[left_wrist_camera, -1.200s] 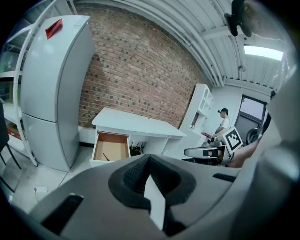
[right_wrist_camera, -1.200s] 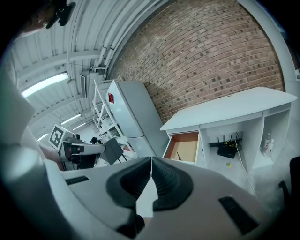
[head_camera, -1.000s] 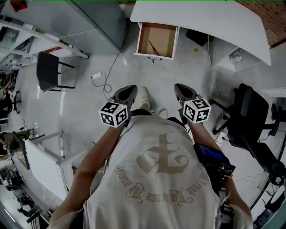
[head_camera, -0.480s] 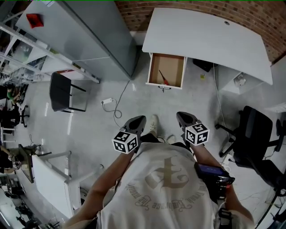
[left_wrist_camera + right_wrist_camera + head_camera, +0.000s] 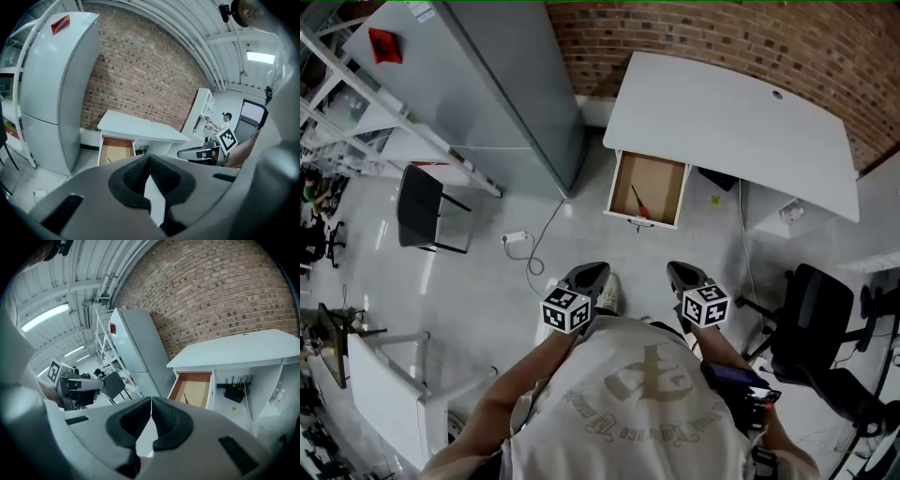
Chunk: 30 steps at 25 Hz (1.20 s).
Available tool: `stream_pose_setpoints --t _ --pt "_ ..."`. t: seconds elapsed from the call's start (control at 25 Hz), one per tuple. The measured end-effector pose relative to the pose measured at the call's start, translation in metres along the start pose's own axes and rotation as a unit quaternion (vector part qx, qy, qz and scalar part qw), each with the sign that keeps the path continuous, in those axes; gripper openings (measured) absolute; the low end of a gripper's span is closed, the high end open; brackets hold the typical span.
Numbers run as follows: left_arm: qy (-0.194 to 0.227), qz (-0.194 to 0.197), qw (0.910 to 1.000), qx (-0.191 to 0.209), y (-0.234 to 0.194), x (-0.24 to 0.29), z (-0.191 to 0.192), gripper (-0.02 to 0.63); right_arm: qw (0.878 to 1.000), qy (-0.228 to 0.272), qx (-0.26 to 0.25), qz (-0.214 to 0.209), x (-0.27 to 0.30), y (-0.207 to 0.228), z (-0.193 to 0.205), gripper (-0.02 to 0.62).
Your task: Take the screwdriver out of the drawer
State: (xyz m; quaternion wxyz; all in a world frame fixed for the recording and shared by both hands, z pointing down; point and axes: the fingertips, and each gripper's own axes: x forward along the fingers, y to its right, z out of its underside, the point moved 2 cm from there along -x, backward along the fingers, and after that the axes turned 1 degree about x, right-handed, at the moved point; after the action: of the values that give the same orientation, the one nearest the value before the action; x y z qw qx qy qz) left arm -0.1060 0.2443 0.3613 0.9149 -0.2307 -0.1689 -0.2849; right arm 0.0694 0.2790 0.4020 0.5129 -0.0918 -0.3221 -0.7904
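Observation:
The screwdriver (image 5: 638,202), thin with a red handle, lies in the open wooden drawer (image 5: 623,184) under the white desk (image 5: 722,112). In the head view both grippers are held side by side in front of the person's chest, well short of the drawer and above the floor. My left gripper (image 5: 596,271) is shut with nothing in it. My right gripper (image 5: 676,270) is shut and empty too. In the right gripper view the drawer (image 5: 197,386) and the screwdriver (image 5: 185,399) show beyond the closed jaws. The left gripper view shows the drawer (image 5: 116,151) far ahead.
A tall grey fridge (image 5: 487,94) stands left of the desk against the brick wall (image 5: 750,37). A black chair (image 5: 420,208) is at the left, an office chair (image 5: 817,323) at the right. A cable with a plug (image 5: 517,238) lies on the floor.
The head view has swung up: desk and drawer sit lower in the picture, and the brick wall now shows. Both grippers stay shut, side by side, and have shifted lower in the picture.

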Motion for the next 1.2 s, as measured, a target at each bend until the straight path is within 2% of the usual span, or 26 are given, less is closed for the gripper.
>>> stream_pose_setpoints --t 0.48,0.84,1.2 --pt "-0.011 0.056 0.9983 0.013 -0.034 0.058 -0.039 0.021 0.999 0.003 0.019 0.048 0.022 0.034 -0.031 0.025" --pt "-0.015 0.096 0.9949 0.029 -0.071 0.086 -0.069 0.021 0.995 0.016 0.042 0.087 0.055 0.041 -0.054 0.025" --pt "-0.014 0.099 0.9942 0.039 -0.128 0.08 -0.092 0.021 0.993 0.044 0.052 0.101 0.103 0.031 -0.085 0.025"
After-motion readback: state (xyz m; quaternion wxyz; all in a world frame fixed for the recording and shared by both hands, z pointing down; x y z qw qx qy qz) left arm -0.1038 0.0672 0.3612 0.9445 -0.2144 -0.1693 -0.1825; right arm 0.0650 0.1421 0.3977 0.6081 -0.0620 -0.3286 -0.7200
